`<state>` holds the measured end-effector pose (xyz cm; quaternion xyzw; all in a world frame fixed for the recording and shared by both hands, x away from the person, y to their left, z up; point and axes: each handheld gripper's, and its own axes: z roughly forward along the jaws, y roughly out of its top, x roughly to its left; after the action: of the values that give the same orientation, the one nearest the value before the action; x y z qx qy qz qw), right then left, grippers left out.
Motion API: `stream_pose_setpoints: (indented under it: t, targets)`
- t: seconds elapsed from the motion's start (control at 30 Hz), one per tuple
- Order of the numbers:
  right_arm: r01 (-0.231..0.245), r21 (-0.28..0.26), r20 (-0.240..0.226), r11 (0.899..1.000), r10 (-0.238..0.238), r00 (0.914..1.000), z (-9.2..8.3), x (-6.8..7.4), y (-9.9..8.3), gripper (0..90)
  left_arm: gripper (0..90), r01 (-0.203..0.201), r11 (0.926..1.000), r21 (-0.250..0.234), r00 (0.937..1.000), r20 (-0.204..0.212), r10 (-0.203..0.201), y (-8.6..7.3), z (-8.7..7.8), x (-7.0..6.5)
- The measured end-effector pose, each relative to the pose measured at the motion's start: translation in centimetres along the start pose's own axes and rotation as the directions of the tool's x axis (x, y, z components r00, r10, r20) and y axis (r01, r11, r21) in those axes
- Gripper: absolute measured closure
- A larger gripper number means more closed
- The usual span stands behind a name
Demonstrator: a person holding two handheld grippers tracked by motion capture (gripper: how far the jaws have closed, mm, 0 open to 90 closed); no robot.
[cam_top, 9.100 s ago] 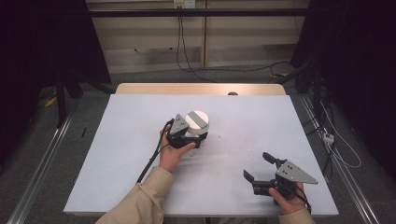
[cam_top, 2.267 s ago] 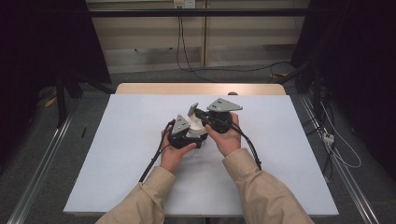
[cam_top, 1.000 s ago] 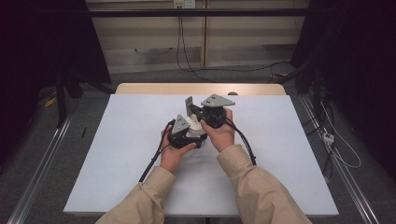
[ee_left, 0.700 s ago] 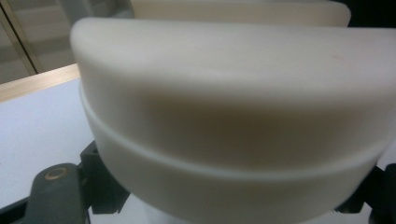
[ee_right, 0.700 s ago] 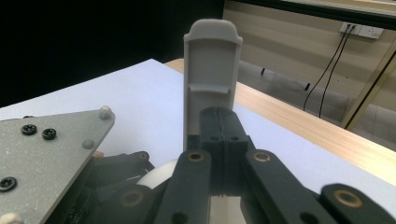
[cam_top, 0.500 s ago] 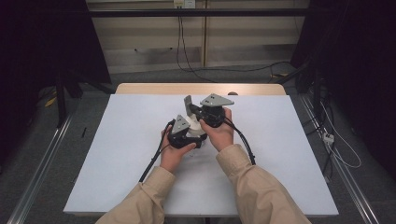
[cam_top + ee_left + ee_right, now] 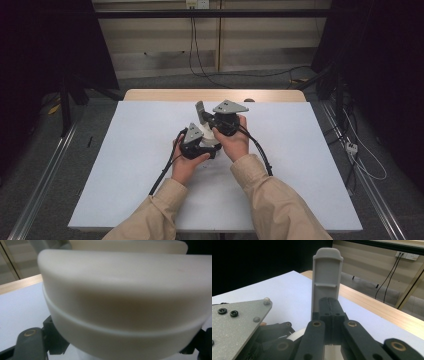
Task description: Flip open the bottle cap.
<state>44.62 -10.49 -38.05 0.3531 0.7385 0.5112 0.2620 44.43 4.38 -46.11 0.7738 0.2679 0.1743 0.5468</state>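
Left hand-held gripper clamping a cream tub, right one pinching a grey tab just above it

High view: both sit mid-frame on the white counter; the left hand-held gripper grips the cream tub, and the right hand-held gripper has its jaws clenched on the grey tab, tilted up. Lots of bare counter all round, edges well away. Left gripper view: the tub's body is right up against the lens. Right gripper view: tab upright between shut jaws. I'd keep the tub steady and pull the tab straight along its length, no twisting.
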Motion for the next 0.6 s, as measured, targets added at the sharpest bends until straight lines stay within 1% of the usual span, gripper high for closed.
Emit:
stream_pose_setpoints:
  t: [0.27,0.4,0.6]
  targets:
    - [-0.001,0.012,0.000,1.000,0.001,1.0000,0.23,-0.09,-0.04,90.0,18.8,0.000,1.0000,-0.002,1.0000,0.007,0.000,0.00,0.03,0.12]
    - [0.001,0.015,-0.002,1.000,-0.001,1.0000,0.34,-0.08,0.02,90.0,18.8,0.006,1.0000,-0.002,0.9999,0.010,-0.006,-0.01,0.01,0.17]
    - [-0.006,0.014,-0.005,1.000,0.006,1.0000,0.49,-0.15,0.01,90.0,18.9,0.001,1.0000,-0.002,1.0000,0.006,-0.001,0.00,0.04,0.12]
